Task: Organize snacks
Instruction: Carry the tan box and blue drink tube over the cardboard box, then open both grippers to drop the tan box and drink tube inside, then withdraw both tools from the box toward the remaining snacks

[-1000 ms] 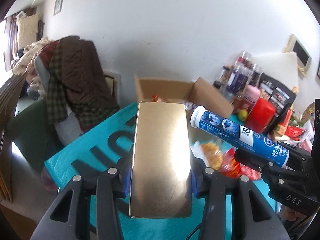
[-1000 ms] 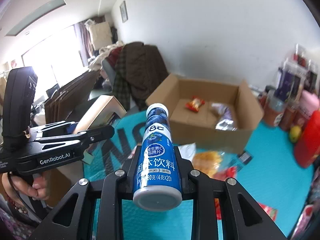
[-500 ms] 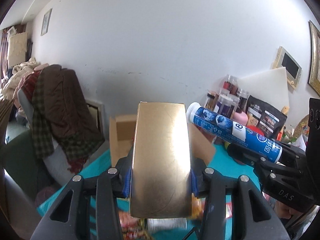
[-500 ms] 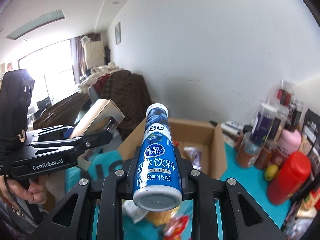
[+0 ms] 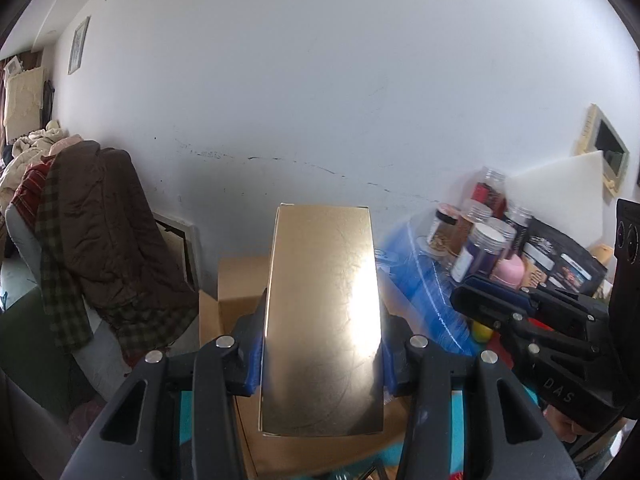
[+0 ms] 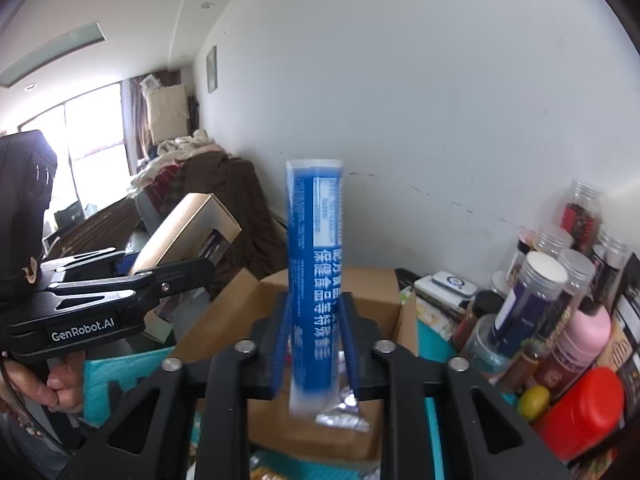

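My left gripper (image 5: 320, 344) is shut on a gold box (image 5: 322, 320) and holds it above the open cardboard box (image 5: 240, 280). The gold box also shows at the left of the right wrist view (image 6: 188, 232). In the right wrist view the blue tube (image 6: 316, 280) stands blurred between the fingers of my right gripper (image 6: 314, 344), which have opened; the tube is slipping down over the cardboard box (image 6: 372, 296). In the left wrist view the tube is a blue blur (image 5: 420, 292) by the right gripper (image 5: 480, 300).
Jars and bottles (image 6: 552, 280), a pink bottle (image 6: 580, 332), a red container (image 6: 580, 412) and a yellow fruit (image 6: 534, 400) crowd the right. A chair with coats (image 5: 88, 240) stands left. A teal tablecloth (image 6: 116, 376) lies under the box.
Both grippers moved forward over the cardboard box. The right gripper's fingers opened and the blue tube turned and began to drop. The left gripper keeps the gold box.
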### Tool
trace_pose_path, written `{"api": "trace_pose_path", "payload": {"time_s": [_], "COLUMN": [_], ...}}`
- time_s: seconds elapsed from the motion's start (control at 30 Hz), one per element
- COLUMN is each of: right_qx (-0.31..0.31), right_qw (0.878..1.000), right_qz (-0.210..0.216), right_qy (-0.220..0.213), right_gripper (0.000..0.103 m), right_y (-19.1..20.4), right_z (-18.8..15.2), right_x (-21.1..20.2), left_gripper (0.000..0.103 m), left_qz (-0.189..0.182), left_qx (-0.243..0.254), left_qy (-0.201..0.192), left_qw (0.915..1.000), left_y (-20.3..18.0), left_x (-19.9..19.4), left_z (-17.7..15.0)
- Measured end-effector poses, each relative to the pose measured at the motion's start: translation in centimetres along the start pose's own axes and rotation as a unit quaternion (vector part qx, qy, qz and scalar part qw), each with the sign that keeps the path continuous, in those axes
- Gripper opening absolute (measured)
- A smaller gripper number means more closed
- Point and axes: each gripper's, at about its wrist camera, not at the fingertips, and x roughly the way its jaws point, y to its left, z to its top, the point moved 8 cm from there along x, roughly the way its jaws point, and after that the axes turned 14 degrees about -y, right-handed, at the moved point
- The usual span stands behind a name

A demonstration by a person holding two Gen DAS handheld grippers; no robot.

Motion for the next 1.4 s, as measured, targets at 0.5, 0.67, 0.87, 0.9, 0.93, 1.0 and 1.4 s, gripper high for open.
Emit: {"api": "trace_pose_path", "payload": {"time_s": [0.5,0.67,0.87,0.9,0.93,1.0,1.4], "right_qx": [0.011,0.019,0.025,0.025,0.026,0.025,0.008], "right_qw": [0.995,0.993,0.992,0.992,0.992,0.992,0.996], "right_qz": [0.001,0.000,-0.004,-0.004,-0.004,-0.005,-0.011], "right_qy": [0.103,0.113,0.120,0.121,0.122,0.121,0.086], "right_gripper": [0.016,0.016,0.017,0.017,0.017,0.017,0.017], "right_y": [-1.5,-1.9,-1.9,-2.0,-2.0,-1.8,-0.2], "right_z": [-6.6,-7.1,-7.1,-7.1,-7.1,-6.8,-3.0], "right_x": [7.2,7.8,7.6,7.6,7.6,7.3,3.4], "left_gripper": [0.044,0.045,0.072,0.079,0.079,0.079,0.079], "left_qz": [0.039,0.065,0.091,0.095,0.098,0.101,0.100], "left_qx": [0.007,0.010,0.023,0.025,0.028,0.033,0.031], "left_qy": [0.107,0.146,0.149,0.141,0.133,0.126,0.080], "left_qw": [0.9935,0.9871,0.9844,0.9850,0.9858,0.9862,0.9913], "left_y": [2.4,2.9,3.1,3.2,3.1,3.2,2.4], "left_x": [7.8,8.8,8.5,8.2,7.9,7.3,1.7], "left_z": [-6.3,-8.0,-8.0,-7.7,-7.4,-6.8,-2.8]}}
